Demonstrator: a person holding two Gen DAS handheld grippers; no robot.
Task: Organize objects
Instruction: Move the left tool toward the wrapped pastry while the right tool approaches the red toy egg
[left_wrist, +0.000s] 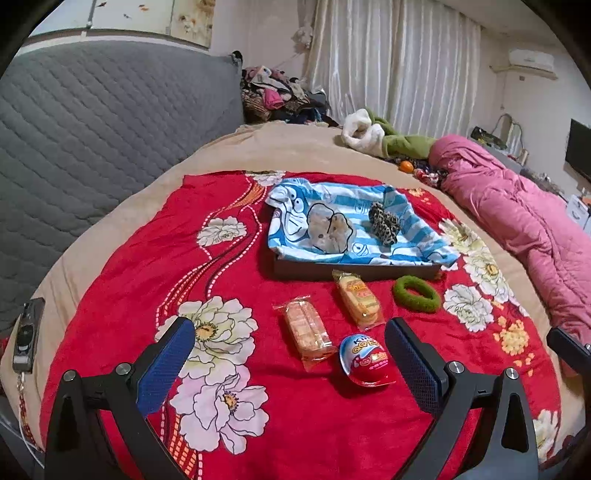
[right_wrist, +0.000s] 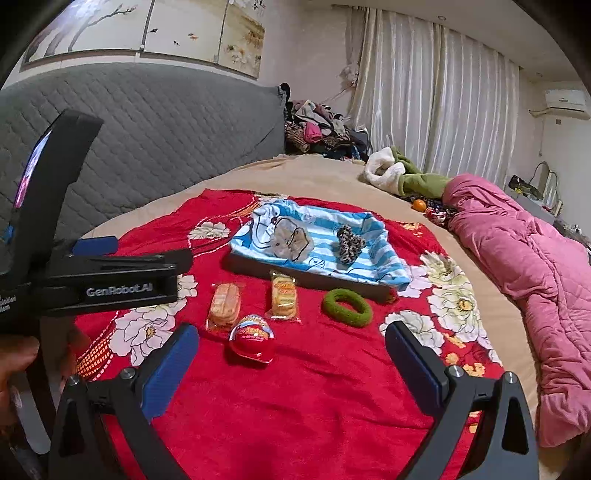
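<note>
— Grippers?
— My left gripper (left_wrist: 290, 363) and right gripper (right_wrist: 291, 363): both spread wide, empty.
— Items?
— Chocolate egg (left_wrist: 365, 365), two snack packs (left_wrist: 306, 330) (left_wrist: 360, 299), green scrunchie (left_wrist: 416, 293) on red blanket (left_wrist: 295, 424), before the tray (left_wrist: 354, 268).

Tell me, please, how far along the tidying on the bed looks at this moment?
Done: a beige scrunchie and leopard scrunchie lie in the cloth-lined tray. In hand: nothing; left gripper and right gripper hover with jaws open. Left on the red blanket: green scrunchie, two biscuit packets, chocolate egg.
</note>
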